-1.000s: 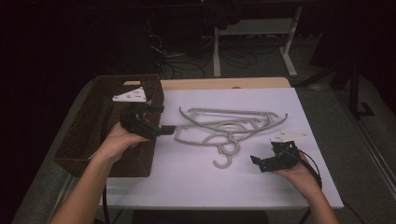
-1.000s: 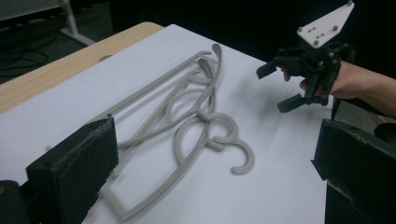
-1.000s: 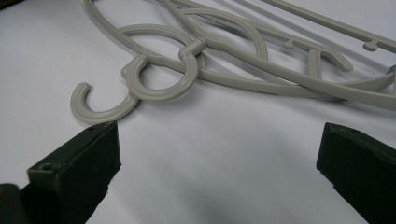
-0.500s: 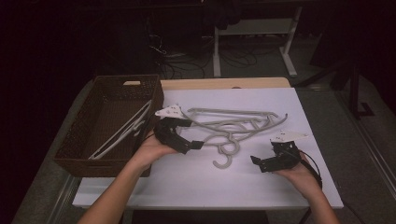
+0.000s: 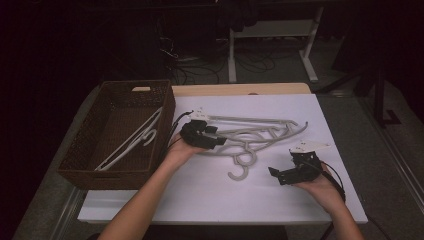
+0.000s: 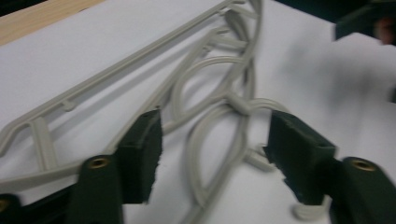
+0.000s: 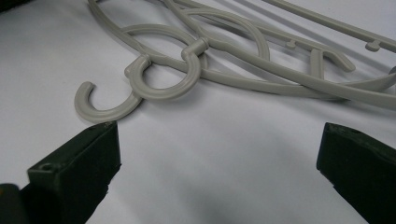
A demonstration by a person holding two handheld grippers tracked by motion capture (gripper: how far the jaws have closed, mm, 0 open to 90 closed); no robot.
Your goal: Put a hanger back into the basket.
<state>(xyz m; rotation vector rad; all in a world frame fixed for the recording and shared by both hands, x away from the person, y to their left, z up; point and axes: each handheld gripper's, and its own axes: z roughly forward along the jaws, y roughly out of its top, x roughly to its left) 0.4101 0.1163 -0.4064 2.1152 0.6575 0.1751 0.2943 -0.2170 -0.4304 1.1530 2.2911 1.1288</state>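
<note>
Several grey plastic hangers [image 5: 255, 132] lie in an overlapping pile on the white table [image 5: 210, 200], hooks [image 5: 241, 166] pointing toward me. My left gripper [image 5: 216, 142] hovers over the pile's left end. In the left gripper view it stands open [image 6: 217, 158], with the hanger arms [image 6: 205, 93] running between its jaws. My right gripper [image 5: 276, 175] rests low on the table just right of the hooks. It is open [image 7: 217, 163] with bare table between the jaws and the hooks [image 7: 140, 88] just beyond them.
A brown wicker basket [image 5: 165, 100] stands at the table's left with one hanger [image 5: 132, 142] lying inside. A wooden strip [image 5: 240, 89] runs along the table's far edge. Dark floor, cables and table legs lie beyond.
My left gripper has swung right from the basket to the hanger pile. A hanger now lies in the basket. The right gripper has stayed still.
</note>
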